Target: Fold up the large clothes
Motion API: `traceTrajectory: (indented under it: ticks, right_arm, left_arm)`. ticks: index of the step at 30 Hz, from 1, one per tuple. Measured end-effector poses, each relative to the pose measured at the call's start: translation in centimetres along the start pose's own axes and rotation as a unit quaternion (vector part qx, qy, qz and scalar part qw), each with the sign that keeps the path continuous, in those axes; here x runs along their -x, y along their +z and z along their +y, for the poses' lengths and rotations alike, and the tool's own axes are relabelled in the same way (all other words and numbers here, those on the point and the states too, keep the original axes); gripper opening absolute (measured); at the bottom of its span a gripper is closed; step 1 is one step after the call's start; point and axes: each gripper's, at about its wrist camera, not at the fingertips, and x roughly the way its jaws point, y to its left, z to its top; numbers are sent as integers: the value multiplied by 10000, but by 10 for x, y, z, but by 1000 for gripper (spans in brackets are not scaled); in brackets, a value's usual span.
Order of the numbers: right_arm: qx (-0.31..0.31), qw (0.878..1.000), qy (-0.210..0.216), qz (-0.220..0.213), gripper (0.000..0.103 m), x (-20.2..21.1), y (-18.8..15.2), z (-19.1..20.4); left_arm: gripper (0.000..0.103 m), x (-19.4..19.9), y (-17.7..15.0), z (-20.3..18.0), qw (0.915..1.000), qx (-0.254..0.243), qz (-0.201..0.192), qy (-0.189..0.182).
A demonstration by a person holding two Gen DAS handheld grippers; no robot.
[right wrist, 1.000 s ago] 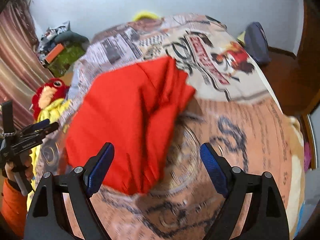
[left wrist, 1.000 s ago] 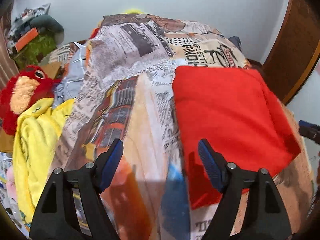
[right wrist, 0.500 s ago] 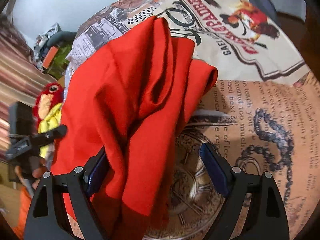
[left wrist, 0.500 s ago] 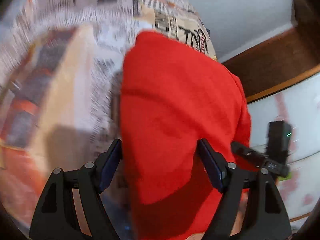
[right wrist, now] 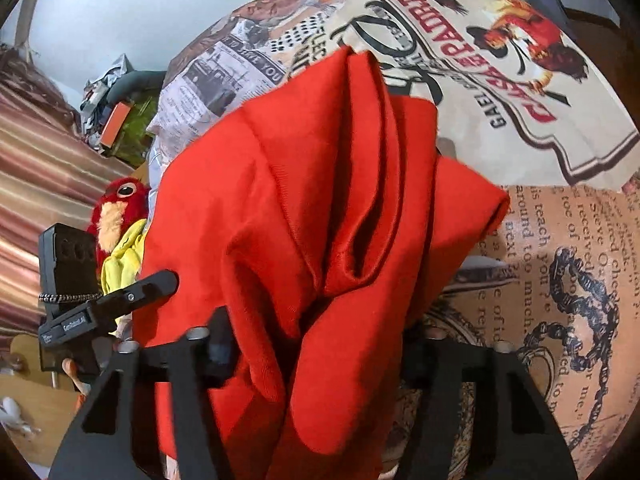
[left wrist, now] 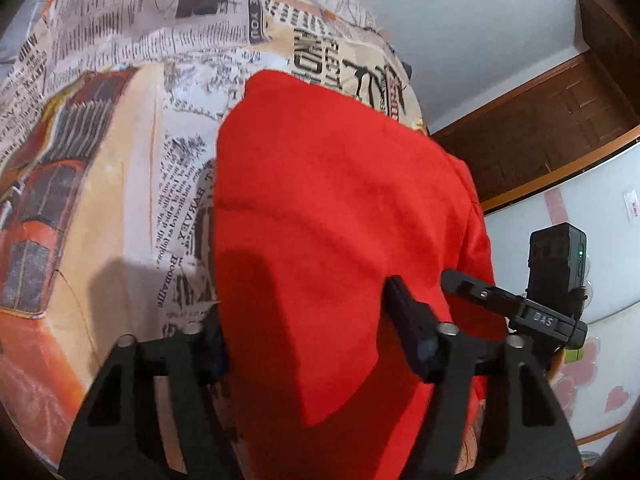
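Observation:
A folded red garment (left wrist: 340, 220) lies on a bed with a newspaper-print cover (left wrist: 120, 120). My left gripper (left wrist: 312, 344) is open, its jaws straddling the garment's near edge; the left finger is partly hidden by cloth. In the right wrist view the garment (right wrist: 300, 200) shows bunched folds. My right gripper (right wrist: 316, 356) is open with the garment's near edge between its jaws, cloth covering both fingertips. The right gripper (left wrist: 520, 304) shows at the garment's right side in the left wrist view; the left gripper (right wrist: 108, 300) shows at left in the right wrist view.
A red plush bird (right wrist: 120, 208) and a yellow cloth (right wrist: 120, 256) lie at the bed's left side. Clutter (right wrist: 120, 120) sits by the far wall. A wooden door (left wrist: 552, 128) and a white cabinet (left wrist: 580, 220) stand to the right.
Both grippers have moved forward onto the red garment; its near edge now lies between each pair of jaws. The left view has swung right toward the garment.

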Motion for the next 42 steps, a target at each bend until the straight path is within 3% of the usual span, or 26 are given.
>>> traceTrajectory:
  ticks: [1,5,12,18,24,32,42]
  right_arm:
    - [41,10000,36,7,34,3,1,2]
    - [35,9996,279,-24,25,17,3,13]
    - [474,9984,2,-294,24,34,8,69]
    - [796,9947,277,-591,24,34,23,116]
    - [1153,9899,463,-685,24,0,45,159]
    - [1310,9888,496,-519,24,-66,72,194]
    - [1503,9885,-62,164,24,-182,87,208]
  left_arm:
    - [46,4,0,0,10000,-16,-52,-26]
    - [36,29,-5,-15,9992,-256,-309,-90]
    - [35,87,-8,-33,9946,-678,-784,58]
    - [35,144,7,-11,9922,-539,-1126,4]
    - [35,182,34,17,9878,-611,-1375,399]
    - [35,181,71,81,9865,-370,-1351,847]
    - [35,126,93,178,9837,210,-870,1562]
